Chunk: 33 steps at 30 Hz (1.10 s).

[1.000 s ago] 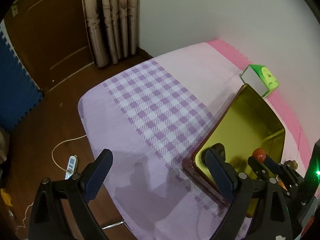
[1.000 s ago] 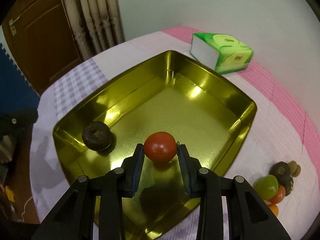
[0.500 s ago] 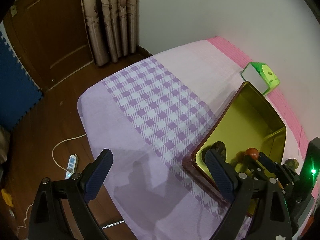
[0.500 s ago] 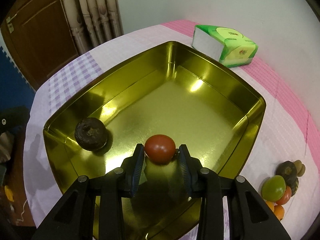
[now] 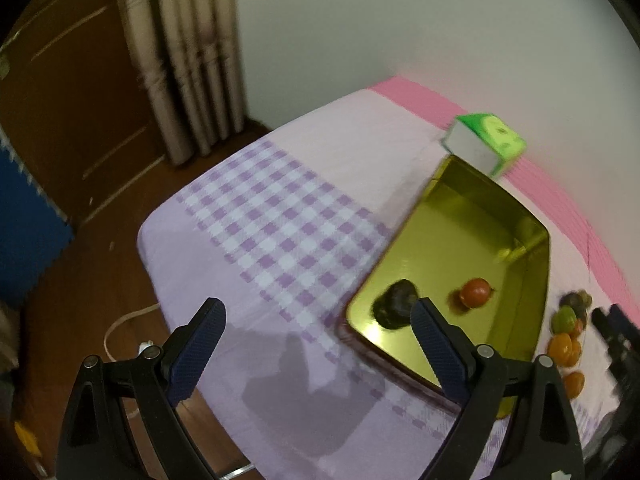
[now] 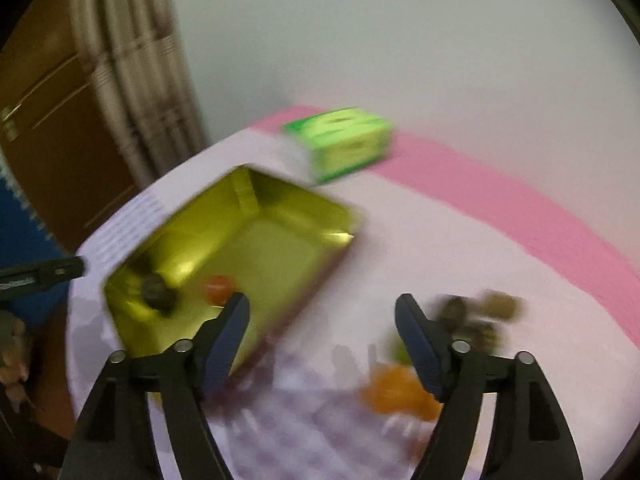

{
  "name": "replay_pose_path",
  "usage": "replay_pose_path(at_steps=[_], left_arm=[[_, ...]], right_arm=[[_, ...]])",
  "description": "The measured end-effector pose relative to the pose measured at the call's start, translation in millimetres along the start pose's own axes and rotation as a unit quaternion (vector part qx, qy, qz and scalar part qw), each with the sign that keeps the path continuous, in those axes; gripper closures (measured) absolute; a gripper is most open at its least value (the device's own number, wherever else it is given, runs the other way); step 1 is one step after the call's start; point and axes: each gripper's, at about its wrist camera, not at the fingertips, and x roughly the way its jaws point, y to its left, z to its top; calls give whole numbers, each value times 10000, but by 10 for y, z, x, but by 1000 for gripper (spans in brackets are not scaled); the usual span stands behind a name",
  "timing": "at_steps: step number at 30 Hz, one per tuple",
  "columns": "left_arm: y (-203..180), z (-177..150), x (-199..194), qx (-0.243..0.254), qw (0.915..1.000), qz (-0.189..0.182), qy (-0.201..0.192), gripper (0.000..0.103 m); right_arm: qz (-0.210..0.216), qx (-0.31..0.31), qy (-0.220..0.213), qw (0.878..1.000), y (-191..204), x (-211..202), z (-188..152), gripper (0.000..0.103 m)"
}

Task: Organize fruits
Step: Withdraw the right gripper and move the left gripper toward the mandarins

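Observation:
A gold metal tray [image 5: 532, 236] [image 6: 280, 192] sits on the table. Inside it lie a red tomato [image 5: 474, 292] [image 6: 218, 288] and a dark round fruit [image 5: 394, 304] [image 6: 156, 292]. A pile of loose fruit lies to the tray's right: a green one [image 5: 564, 317], orange ones [image 5: 564, 348] [image 6: 396, 394] and dark ones [image 5: 576, 300] [image 6: 456, 310]. My left gripper [image 5: 316, 350] is open and empty above the checked cloth, left of the tray. My right gripper [image 6: 322, 344] is open and empty, between the tray and the fruit pile. The right wrist view is blurred.
A green tissue box [image 5: 486, 142] [image 6: 344, 140] stands behind the tray near the white wall. The table edge [image 5: 160, 264] drops to a wooden floor with a cable and power strip [image 5: 132, 320]. A curtain [image 5: 188, 52] and a door stand at the back left.
My right gripper opened and let go of the tomato, which now lies in the tray. The gripper pulled back and swung right toward the fruit pile. The left gripper's view shifted slightly.

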Motion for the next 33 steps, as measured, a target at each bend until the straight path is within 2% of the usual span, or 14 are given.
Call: replay_pose_path(at_steps=[3, 7, 9, 12, 14, 18, 22, 26, 31, 33], left_arm=[[-157, -27, -83, 365, 9991, -159, -156, 11], [-429, -80, -190, 916, 9945, -418, -284, 11], [-599, -119, -240, 1211, 9909, -497, -316, 11], [-876, -185, -276, 1506, 9846, -875, -165, 11], [-1079, -232, -274, 1627, 9806, -1094, -62, 11], [-1492, -364, -263, 2081, 9714, -1142, -48, 11], [-1802, -449, -193, 2310, 9632, -1369, 150, 11], [-2088, -552, -89, 2531, 9565, -1415, 333, 11], [-2387, -642, 92, 2717, 9495, -1461, 565, 11], [-2450, -669, 175, 2763, 9471, -1496, 658, 14]], right_arm=[[-642, 520, 23, 9966, -672, -97, -186, 21], [-1220, 1070, 230, 9865, -1386, -108, -485, 16], [-1373, 1262, 358, 9818, -1652, -67, -622, 16], [-1552, 1452, 531, 9757, -1963, 14, -846, 16], [-1581, 1512, 555, 9742, -2045, 54, -916, 16], [-1578, 1591, 575, 9729, -2172, 109, -987, 12], [-1669, 1376, 560, 9747, -2164, 184, -955, 6], [-1567, 1445, 525, 9756, -2267, 199, -1001, 0], [-1573, 1413, 504, 9761, -2275, 192, -1023, 0], [-1575, 1413, 503, 9761, -2278, 191, -1021, 0]])
